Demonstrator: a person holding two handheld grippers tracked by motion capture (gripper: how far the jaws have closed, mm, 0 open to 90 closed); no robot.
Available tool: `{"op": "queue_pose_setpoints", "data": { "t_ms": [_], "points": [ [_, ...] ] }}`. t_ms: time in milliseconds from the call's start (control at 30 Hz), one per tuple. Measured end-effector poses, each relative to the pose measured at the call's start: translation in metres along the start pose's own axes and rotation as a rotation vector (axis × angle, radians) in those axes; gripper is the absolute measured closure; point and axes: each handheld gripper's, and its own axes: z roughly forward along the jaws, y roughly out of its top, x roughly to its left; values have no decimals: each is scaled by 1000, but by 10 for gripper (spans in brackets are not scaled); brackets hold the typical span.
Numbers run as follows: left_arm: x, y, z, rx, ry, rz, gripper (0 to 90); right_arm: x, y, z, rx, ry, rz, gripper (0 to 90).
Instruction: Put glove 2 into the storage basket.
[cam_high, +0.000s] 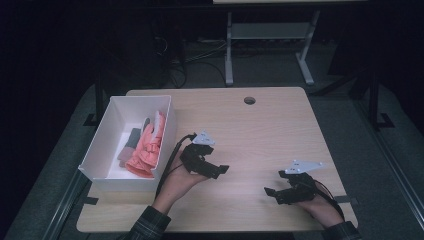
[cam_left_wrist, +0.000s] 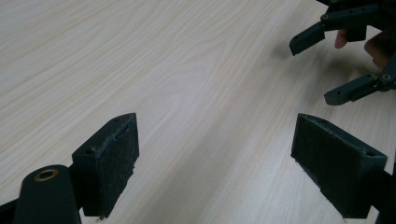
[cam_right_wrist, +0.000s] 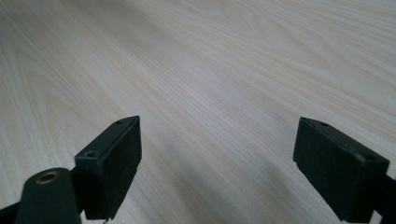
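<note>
Item: pink glove (cam_high: 146, 148), inside white box (cam_high: 102, 145) at table's (cam_high: 260, 130) left edge. Our left gripper (cam_high: 212, 167), right gripper (cam_high: 274, 192): jaws spread, empty, over bare wood. Advice: we keep clear of box wall, approach glove from above.

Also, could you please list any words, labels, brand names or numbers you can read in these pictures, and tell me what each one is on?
None can be read.
Pink glove in the white box: no legible label; too small to tell.
Grey plate on the left hand-held gripper: no legible marking.
Grey plate on the right hand-held gripper: a faint dark speck, too small to read.
Wooden table: bare wood grain, no text.
</note>
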Motion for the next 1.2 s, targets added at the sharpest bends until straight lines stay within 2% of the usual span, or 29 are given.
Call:
{"op": "queue_pose_setpoints", "data": {
  "t_ms": [167,333,400,567,700,800,867,1000,1100,1167,1200],
  "points": [
    [-2,-8,5,-8,-6,24,146,0,-1,-1,-1,1,7,140],
    [-4,-20,13,-6,-18,3,146,-2,-3,-4,-3,-11,12,138],
    [-5,-25,15,8,-26,21,145,-2,-4,-5,3,-12,17,134],
    [-7,-33,18,13,-35,21,145,-1,-5,-4,8,-18,18,131],
    [-10,-42,24,52,-16,66,146,-1,-8,-5,17,-22,13,131],
    [-14,-50,33,110,-37,77,145,-2,-10,-6,21,-29,11,131],
    [-14,-51,34,125,-42,90,145,-2,-11,-6,23,-28,12,131],
    [-15,-51,37,138,-39,106,145,-2,-12,-6,30,-31,9,131],
    [-18,-52,39,133,-35,91,145,-2,-12,-6,34,-32,11,130],
    [-16,-52,39,148,-33,110,145,-1,-12,-6,32,-31,16,131],
    [-16,-52,39,147,-31,106,145,-2,-12,-6,33,-31,13,131]
  ]
}}
